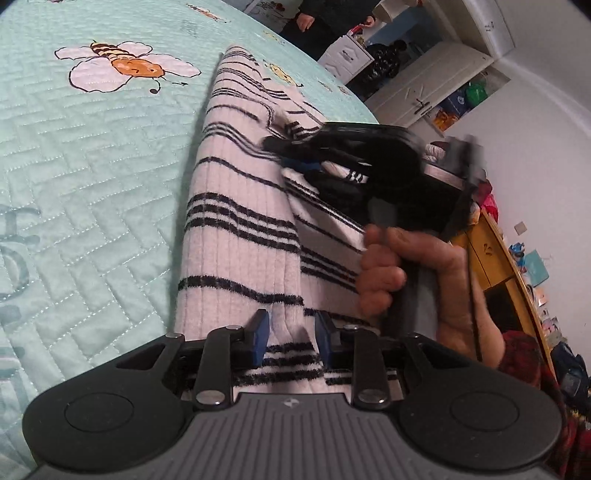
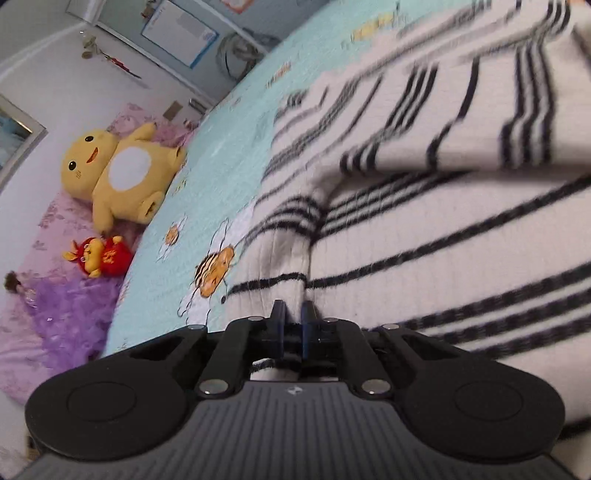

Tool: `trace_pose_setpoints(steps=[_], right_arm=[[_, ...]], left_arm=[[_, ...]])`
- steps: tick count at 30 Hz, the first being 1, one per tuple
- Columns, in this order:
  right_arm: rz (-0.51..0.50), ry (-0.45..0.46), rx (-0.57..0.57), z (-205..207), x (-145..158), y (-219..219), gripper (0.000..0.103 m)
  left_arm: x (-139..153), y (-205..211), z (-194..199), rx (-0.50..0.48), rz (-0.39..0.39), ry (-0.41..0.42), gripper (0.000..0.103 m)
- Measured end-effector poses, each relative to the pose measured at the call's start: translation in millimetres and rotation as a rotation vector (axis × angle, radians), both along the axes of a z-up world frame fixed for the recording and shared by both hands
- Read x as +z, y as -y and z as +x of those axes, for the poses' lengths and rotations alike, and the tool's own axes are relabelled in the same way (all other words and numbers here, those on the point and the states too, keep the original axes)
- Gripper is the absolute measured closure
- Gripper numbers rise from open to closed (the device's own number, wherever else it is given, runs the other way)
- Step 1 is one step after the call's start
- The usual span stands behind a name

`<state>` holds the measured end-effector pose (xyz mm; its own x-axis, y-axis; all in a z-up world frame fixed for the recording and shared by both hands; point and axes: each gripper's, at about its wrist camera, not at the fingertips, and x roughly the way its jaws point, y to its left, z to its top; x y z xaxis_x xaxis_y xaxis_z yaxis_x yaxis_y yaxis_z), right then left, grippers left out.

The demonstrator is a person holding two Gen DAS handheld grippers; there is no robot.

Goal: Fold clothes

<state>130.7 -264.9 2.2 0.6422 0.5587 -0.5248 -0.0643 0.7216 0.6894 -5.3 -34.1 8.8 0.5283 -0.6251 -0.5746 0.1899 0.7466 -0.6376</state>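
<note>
A white ribbed sweater with black stripes (image 1: pixel 236 236) lies lengthwise on a teal quilted bedspread (image 1: pixel 92 166). My left gripper (image 1: pixel 292 334) sits at the sweater's near end, and a ridge of the knit fills the gap between its blue pads. Further along, my right gripper (image 1: pixel 284 155) shows blurred, held by a hand (image 1: pixel 384 266), its tips on a raised fold. In the right wrist view the right gripper (image 2: pixel 293 314) has its pads nearly together with a pinch of sweater (image 2: pixel 443 229) between them; a folded layer hangs above.
The bedspread (image 2: pixel 229 155) carries bee prints. A yellow plush toy (image 2: pixel 122 173), a small red toy (image 2: pixel 99 256) and a purple fluffy item (image 2: pixel 70 310) lie at the bed's pink end. White cabinets (image 1: pixel 424 81), a wooden unit (image 1: pixel 491 254) and a standing person (image 1: pixel 325 22) are beyond the bed.
</note>
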Motion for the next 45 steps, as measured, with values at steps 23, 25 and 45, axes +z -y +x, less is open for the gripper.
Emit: trace_pose_setpoints(steps=[23,25,45], right_arm=[[-0.172,0.008,0.127,63,3,-7,0.103],[-0.167,0.073,0.123,48,18,2,0.096],[-0.789,0.107,-0.261,-48,43,47,0.052]], left_arm=[[-5,17,68,0.183,0.171,0.152,0.071],[-5,16,63,0.157,0.183,0.188,0.071],[0,20,66,0.151,0.209,0.177,0.071]])
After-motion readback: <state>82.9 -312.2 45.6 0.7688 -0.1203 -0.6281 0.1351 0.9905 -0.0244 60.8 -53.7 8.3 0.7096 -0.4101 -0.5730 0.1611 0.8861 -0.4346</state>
